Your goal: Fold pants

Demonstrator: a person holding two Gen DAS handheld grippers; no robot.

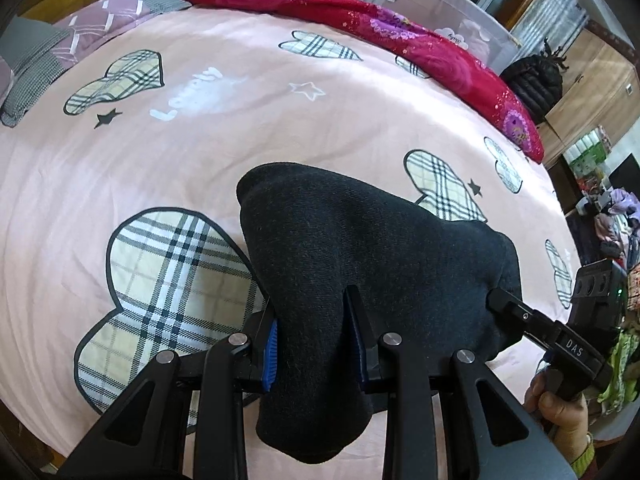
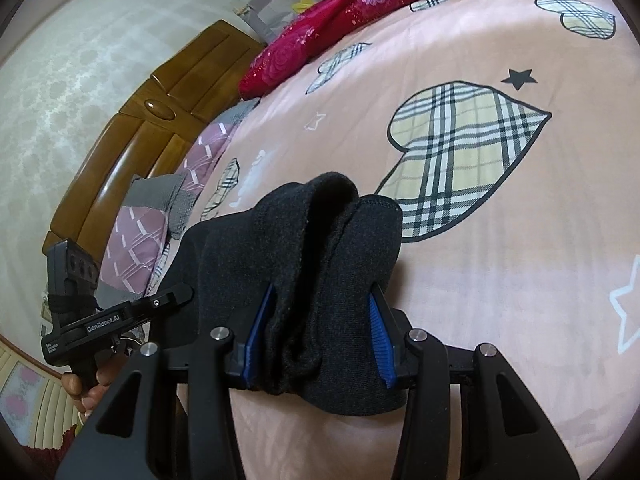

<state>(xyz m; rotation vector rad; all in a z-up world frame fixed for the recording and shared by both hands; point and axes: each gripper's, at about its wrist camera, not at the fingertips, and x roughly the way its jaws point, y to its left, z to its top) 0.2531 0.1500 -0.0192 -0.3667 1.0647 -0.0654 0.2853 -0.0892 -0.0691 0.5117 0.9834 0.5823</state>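
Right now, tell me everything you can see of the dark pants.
The dark pants are charcoal, of thick knit-looking fabric, bunched into layered folds. They are held over the pink bedsheet. The left gripper and the right gripper each clamp a bundle between blue pads. A loose end hangs below the left gripper.

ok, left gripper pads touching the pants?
Touching. Left wrist view: the left gripper has dark pants fabric bunched between its blue pads, pressed against both.
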